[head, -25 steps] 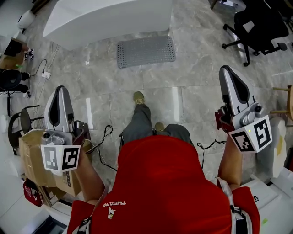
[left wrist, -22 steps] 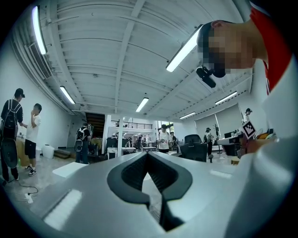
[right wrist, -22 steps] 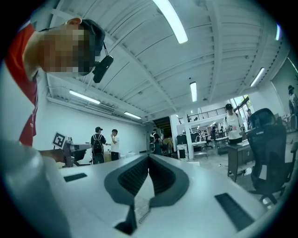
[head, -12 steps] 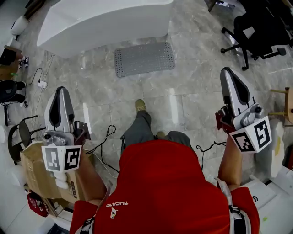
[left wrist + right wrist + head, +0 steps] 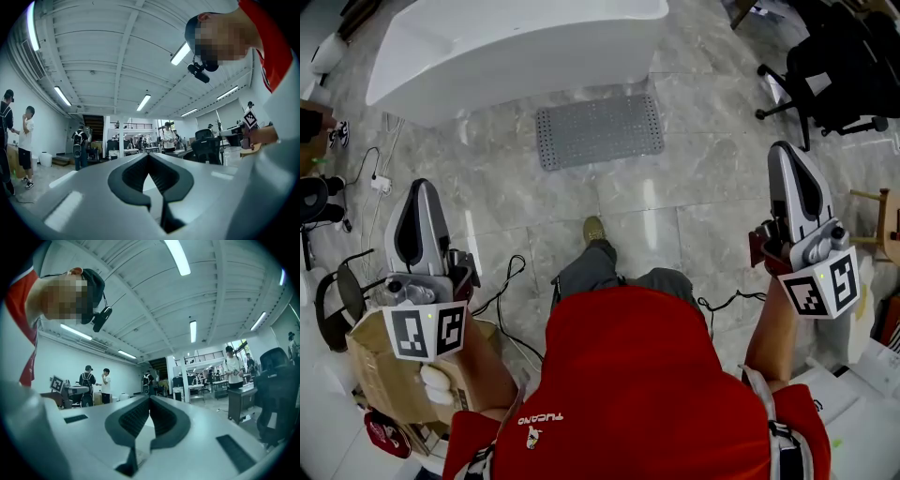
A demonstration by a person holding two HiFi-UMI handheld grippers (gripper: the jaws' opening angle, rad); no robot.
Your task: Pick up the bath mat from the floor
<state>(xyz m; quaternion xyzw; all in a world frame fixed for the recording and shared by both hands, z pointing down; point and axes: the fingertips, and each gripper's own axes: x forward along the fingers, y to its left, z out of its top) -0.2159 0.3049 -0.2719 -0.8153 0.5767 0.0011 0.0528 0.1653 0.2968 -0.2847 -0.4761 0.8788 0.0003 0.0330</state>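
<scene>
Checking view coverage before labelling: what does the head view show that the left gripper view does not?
Head view only: the grey perforated bath mat lying flat on the floor beside the white bathtub. Left gripper view only: ceiling strip lights and people standing across the room. Both: the left gripper, jaws together, empty, and the person's red shirt.

The floor point(image 5: 712, 169) is gleaming as polished grey marbled stone tile, throwing back streaks of light. The bath mat point(image 5: 598, 131) is lying matt and grey, its surface looking studded all over with small dots, rubbery rather than woven. The bathtub point(image 5: 506, 47) is shining smooth, glossy white. The left gripper point(image 5: 149, 157) and right gripper point(image 5: 150, 399) are showing smooth, satin pale-grey plastic shells with matt, dark, ribbed pads point(image 5: 133, 174). The cardboard box point(image 5: 375, 361) is looking dull brown, and the shirt point(image 5: 628, 384) is showing soft red cloth.
</scene>
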